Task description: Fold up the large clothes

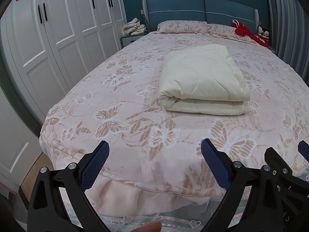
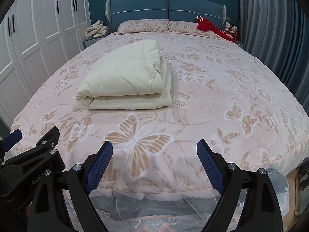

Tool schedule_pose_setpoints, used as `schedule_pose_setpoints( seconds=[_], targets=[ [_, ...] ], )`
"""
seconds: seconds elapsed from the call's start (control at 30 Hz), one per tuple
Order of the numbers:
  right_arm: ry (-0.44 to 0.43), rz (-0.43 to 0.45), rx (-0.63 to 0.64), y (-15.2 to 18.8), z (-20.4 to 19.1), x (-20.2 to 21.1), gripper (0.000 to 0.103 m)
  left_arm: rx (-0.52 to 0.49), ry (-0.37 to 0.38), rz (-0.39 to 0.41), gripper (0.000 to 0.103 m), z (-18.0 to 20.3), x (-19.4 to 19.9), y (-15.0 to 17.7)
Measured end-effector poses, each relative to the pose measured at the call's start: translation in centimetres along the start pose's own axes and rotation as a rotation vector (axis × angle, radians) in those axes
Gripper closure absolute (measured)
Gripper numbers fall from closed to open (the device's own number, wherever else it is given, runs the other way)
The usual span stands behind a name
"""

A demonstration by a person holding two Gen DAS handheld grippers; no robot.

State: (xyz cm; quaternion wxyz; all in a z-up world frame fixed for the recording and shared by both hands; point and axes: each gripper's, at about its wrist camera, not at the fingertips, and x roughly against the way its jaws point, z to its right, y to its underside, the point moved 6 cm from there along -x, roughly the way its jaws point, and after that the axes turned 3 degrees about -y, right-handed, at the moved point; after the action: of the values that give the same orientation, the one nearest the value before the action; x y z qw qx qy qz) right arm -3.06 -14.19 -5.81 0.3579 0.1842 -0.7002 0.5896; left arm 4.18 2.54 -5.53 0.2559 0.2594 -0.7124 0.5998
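Two hand-held grippers, left (image 1: pixel 153 149) and right (image 2: pixel 154 151), hang released and empty at the frame's bottom; the cream quilted comforter (image 1: pixel 202 81) lies folded mid-frame on the pink butterfly-print bed (image 1: pixel 119 104), apparently done.

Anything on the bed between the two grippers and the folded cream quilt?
Nothing visible. Only bare butterfly-print bedspread lies between the open left gripper, the open right gripper and the cream quilt.

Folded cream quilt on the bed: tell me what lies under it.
The folded cream quilt rests on the pink butterfly-patterned bedspread, which shows all around it. The patch of bedspread directly beneath is covered, so anything lying there cannot be seen.
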Motion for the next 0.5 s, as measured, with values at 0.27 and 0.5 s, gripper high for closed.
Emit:
schedule_pose_setpoints(
  seconds=[0.27,0.5],
  targets=[
    [-0.001,-0.001,0.002,-0.01,0.14,-0.02,0.016,-0.003,-0.002,0.002,0.010,0.00,-0.02,-0.03],
    [-0.001,-0.002,0.003,0.00,0.18,-0.01,0.017,-0.004,0.001,-0.003,0.010,-0.07,-0.11,-0.11]
  ],
)
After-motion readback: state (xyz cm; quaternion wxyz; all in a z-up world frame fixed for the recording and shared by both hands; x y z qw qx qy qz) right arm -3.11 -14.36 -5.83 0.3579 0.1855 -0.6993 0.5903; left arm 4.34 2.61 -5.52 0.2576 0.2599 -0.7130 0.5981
